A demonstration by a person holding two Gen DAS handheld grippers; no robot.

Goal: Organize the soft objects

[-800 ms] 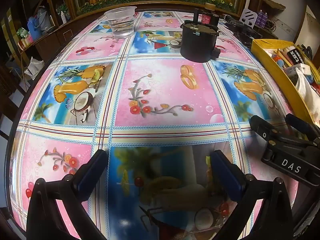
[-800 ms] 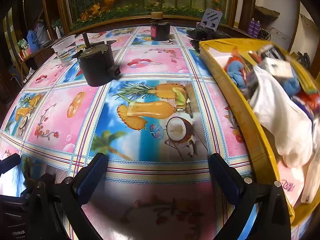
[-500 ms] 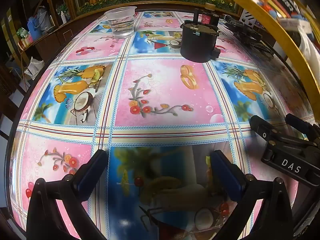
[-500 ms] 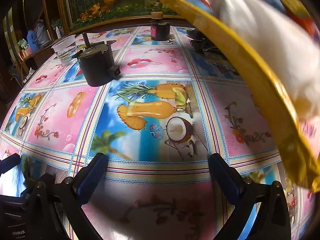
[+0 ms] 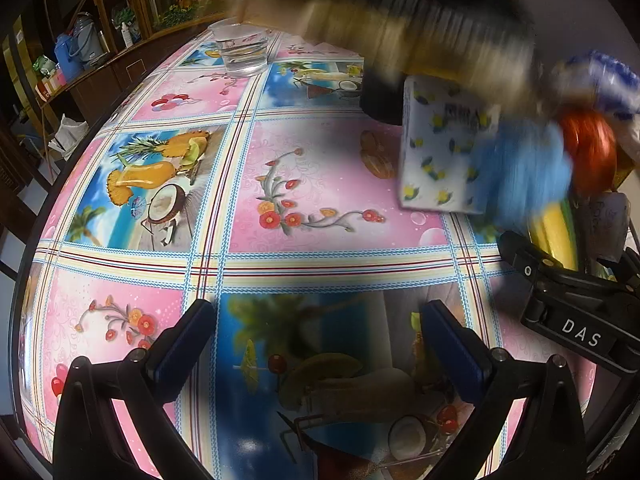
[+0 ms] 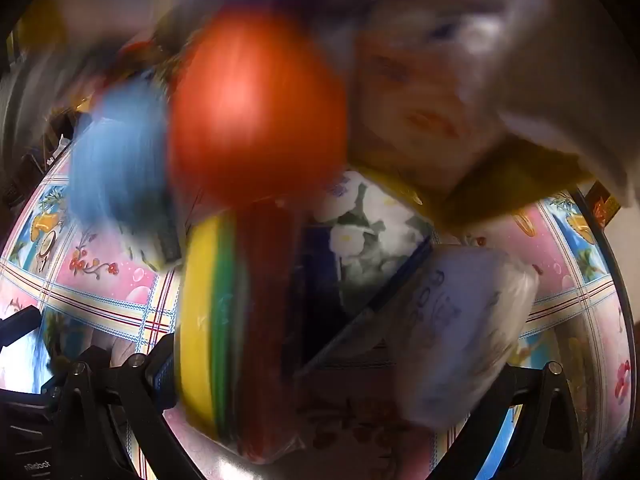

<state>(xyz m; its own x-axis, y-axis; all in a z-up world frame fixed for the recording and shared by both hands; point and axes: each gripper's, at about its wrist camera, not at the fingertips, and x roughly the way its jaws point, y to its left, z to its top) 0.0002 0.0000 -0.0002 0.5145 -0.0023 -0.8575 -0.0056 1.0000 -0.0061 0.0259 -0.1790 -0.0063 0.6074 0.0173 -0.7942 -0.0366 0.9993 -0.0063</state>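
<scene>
Left gripper (image 5: 316,344): jaws spread wide over the bare counter (image 5: 320,184), nothing between them. A blurred heap of soft objects, including a lemon-print tissue pack (image 5: 444,152), a blue cloth (image 5: 524,172) and a red ball (image 5: 588,152), lies far right of those jaws. Right gripper (image 6: 340,376): jaws spread, a yellow-green sponge (image 6: 208,312) and a clear bag (image 6: 460,332) blurred between them; contact cannot be told.

Left tongs (image 5: 316,348) wide open, right tongs (image 6: 332,380) likewise, both angled down

Soft objects (image 5: 520,168) tumble in a blurred heap at the desk's (image 5: 328,184) right side, a ball (image 6: 256,116) above a patterned pack (image 5: 440,152); a water cup (image 5: 242,50) stands at the far left.
</scene>
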